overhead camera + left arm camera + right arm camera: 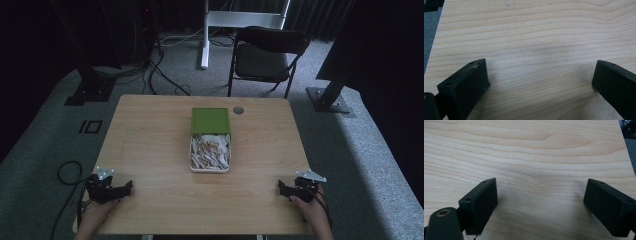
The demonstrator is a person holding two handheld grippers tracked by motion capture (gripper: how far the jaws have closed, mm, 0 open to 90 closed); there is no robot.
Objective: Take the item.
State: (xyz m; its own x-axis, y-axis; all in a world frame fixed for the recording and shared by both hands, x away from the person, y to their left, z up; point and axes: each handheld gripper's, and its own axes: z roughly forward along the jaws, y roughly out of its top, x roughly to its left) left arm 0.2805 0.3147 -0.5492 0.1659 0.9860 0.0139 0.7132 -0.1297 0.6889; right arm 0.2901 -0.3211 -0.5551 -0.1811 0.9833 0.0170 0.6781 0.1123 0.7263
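Seated at the near edge of the wooden bench (150, 150), you hold a pair of tongs in each hand, both resting low on the wood and well apart from each other. Your left tongs (121, 190) sit by the near left corner, jaws spread wide with nothing between them; the left gripper view looks along the left tongs (540, 75) at bare wood grain between the two black jaws. Your right tongs (283, 189) sit by the near right corner, likewise released and holding nothing, and the right gripper view shows the right tongs (540, 191) with plain wood between the parted jaws. Your left hand (95, 212) and right hand (312, 210) come in from the bottom of the high view, each wrapped around its handle, a cable trailing off the left one onto the floor. At the middle of the bench, well clear of both tongs, stands a white box (210, 162) heaped with pale scraps, too small to tell what they are. A green lid (210, 120) covers the far half of the box, leaving the near half uncovered. Beyond the bench a black folding chair (267, 57) stands on the grey carpet.
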